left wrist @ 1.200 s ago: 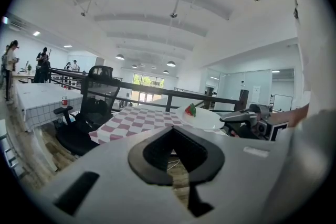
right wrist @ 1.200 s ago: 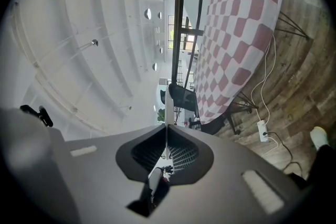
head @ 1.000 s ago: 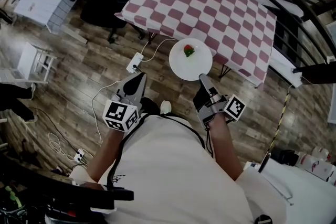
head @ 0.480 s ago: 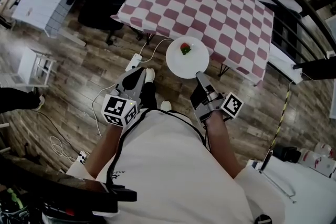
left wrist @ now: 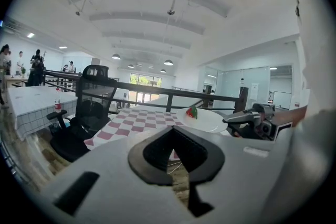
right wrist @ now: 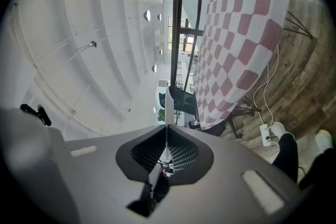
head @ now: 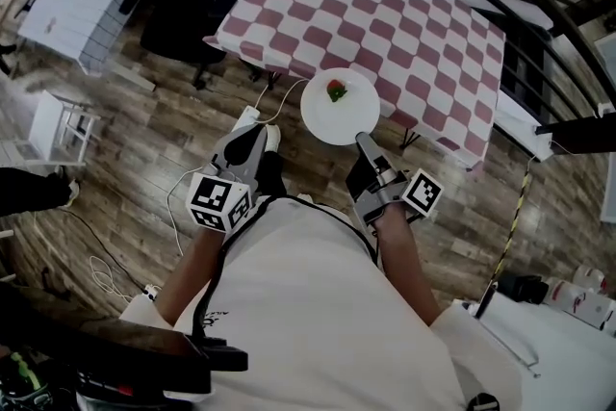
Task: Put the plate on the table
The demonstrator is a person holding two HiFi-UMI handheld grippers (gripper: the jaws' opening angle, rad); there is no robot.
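- the grey right gripper [head: 362, 142] has its jaws pinched shut on the near rim of the round white plate [head: 339, 111], holding it level in the air
- the grey left gripper [head: 254, 140] is closed on nothing, just beside it over the wood-plank floor [head: 144, 140]
- a small red-and-green bit of food [head: 336, 90] sits on the plate's far side
- the plate's right at the near edge of the table [head: 385, 5] with the pink-and-white checked cloth, not down on it yet

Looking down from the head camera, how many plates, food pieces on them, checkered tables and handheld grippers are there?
Plate: 1
Red-and-green food piece: 1
Checkered table: 1
Grippers: 2, the left gripper and the right gripper
Total: 5
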